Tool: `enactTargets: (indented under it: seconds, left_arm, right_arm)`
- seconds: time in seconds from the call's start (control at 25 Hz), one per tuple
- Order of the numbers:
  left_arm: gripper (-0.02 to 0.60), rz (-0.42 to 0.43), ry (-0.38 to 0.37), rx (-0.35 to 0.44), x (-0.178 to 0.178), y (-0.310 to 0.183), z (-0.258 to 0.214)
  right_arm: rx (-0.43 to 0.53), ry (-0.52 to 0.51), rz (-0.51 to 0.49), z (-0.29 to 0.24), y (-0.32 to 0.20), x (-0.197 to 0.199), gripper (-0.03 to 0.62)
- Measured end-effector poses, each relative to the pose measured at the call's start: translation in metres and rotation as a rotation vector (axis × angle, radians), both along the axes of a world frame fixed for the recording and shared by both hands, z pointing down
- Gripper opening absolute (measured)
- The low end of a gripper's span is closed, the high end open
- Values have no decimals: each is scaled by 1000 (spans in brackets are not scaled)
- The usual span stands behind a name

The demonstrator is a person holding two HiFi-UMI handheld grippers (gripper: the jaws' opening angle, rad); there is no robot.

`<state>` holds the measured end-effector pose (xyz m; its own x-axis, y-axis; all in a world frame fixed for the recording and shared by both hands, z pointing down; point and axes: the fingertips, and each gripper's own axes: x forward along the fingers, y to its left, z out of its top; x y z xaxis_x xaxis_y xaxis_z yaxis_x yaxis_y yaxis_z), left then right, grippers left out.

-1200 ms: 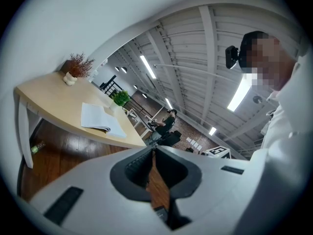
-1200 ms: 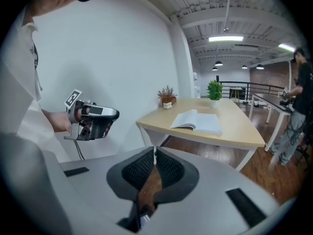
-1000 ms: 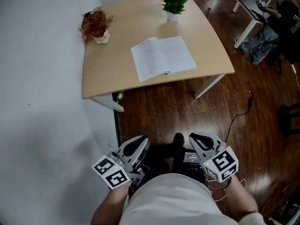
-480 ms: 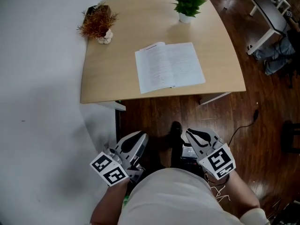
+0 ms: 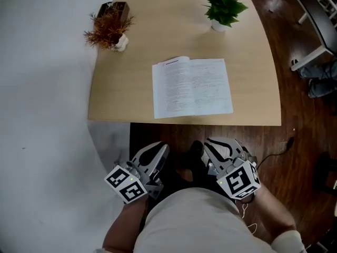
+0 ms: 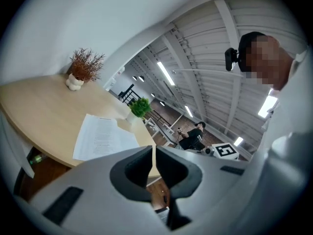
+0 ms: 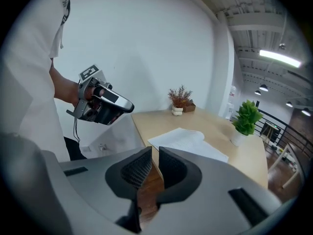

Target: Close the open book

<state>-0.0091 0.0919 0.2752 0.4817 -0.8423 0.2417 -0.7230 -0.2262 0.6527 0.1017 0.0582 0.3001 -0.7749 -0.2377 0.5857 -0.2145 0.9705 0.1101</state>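
Observation:
The open book (image 5: 192, 87) lies flat, white pages up, near the front edge of the light wooden table (image 5: 121, 83). It also shows as the book (image 6: 102, 137) in the left gripper view and as the book (image 7: 188, 142) in the right gripper view. My left gripper (image 5: 160, 149) and right gripper (image 5: 209, 143) hang low by the person's waist, short of the table edge and well apart from the book. Both point toward the table. The left gripper (image 6: 153, 148) has its jaws together with nothing in them. The right gripper (image 7: 155, 152) shows only a thin slit and holds nothing.
A green potted plant (image 5: 224, 7) stands at the table's far right and a dried reddish plant (image 5: 109, 25) at its far left. A white wall (image 5: 42, 115) runs along the left. Dark wooden floor (image 5: 303, 115) and a cable (image 5: 274, 152) lie to the right.
The table and book have come nearer and sit squarer in the head view. Both grippers have moved forward with the person, still low and shut.

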Motion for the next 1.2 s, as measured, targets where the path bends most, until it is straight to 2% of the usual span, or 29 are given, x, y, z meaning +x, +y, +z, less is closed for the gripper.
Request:
enactTargets:
  seconds: [0.32, 0.56, 0.88, 1.2]
  left_arm:
    - [-3, -45, 17, -45, -27, -22, 21]
    - [-3, 8, 14, -65, -52, -34, 42]
    - [-2, 58, 23, -89, -76, -39, 68]
    - [-2, 60, 49, -121, -92, -40, 96]
  right_arm:
    - [5, 62, -93, 19, -16, -36, 23]
    - [96, 141, -150, 34, -22, -76, 35]
    - [217, 280, -293, 72, -20, -127, 51]
    - [308, 426, -404, 118, -27, -157, 63]
